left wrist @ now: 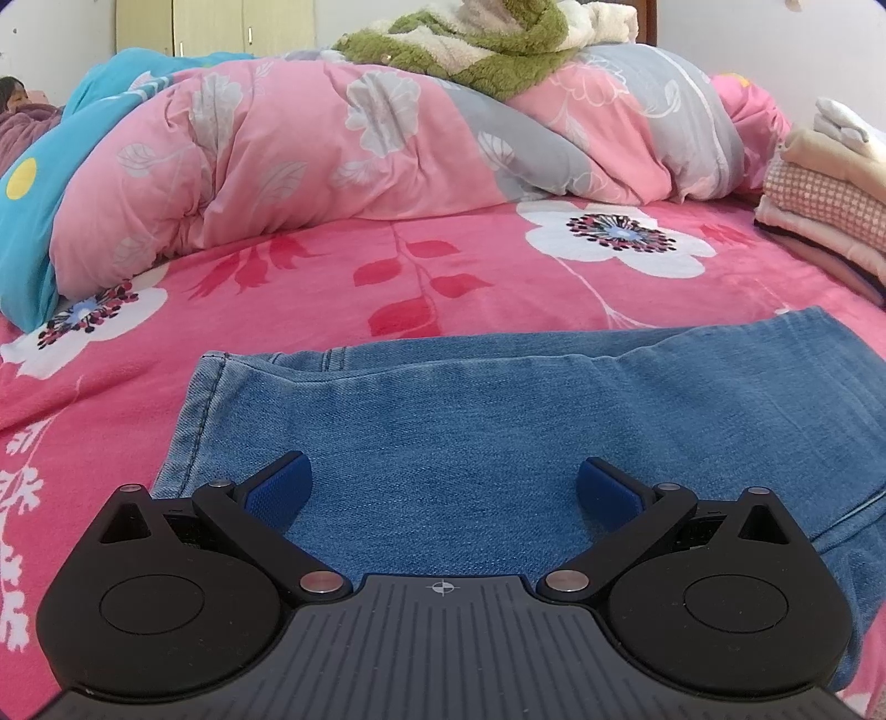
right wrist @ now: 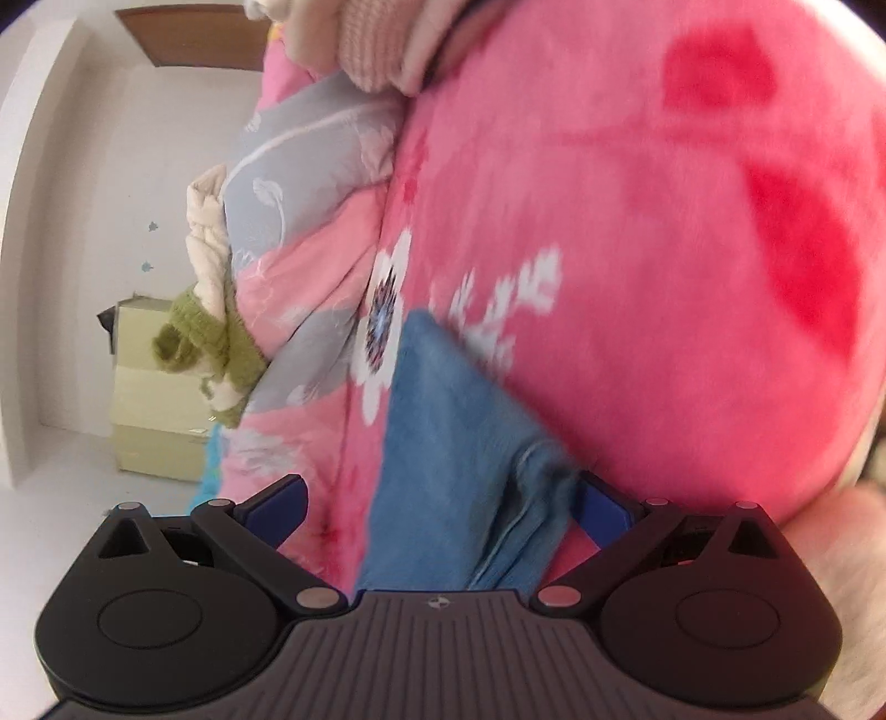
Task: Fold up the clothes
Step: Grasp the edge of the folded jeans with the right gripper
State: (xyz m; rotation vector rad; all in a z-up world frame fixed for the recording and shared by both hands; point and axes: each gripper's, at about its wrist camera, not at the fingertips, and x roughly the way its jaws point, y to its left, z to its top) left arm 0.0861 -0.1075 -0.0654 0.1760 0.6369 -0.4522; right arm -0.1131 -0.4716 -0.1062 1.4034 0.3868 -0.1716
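A pair of blue jeans (left wrist: 470, 421) lies folded and flat on a bed covered by a bright pink fleece blanket (left wrist: 343, 277) printed with white flowers and red leaves; the jeans serve as the landmark here; directly over them, the left tongs (left wrist: 443, 487) hover with their blue-padded fingers (left wrist: 282, 490) spread wide apart, holding nothing; beyond the jeans, a bunched pink and grey floral quilt (left wrist: 310, 149) is heaped across the bed, with a green and cream fluffy garment (left wrist: 476, 44) on top of it; to the right of the jeans and further back sits a stack of folded clothes (left wrist: 825, 188) in cream, pink check and white; behind the quilt stands a pale yellow cabinet (left wrist: 216, 25); the right wrist view is rolled sideways and blurred; in it the right tongs (right wrist: 440, 507) are also spread apart, with a hemmed edge of the jeans (right wrist: 459, 476) lying between the fingers, whether touching them cannot be told; no brand, label or readable writing shows anywhere.
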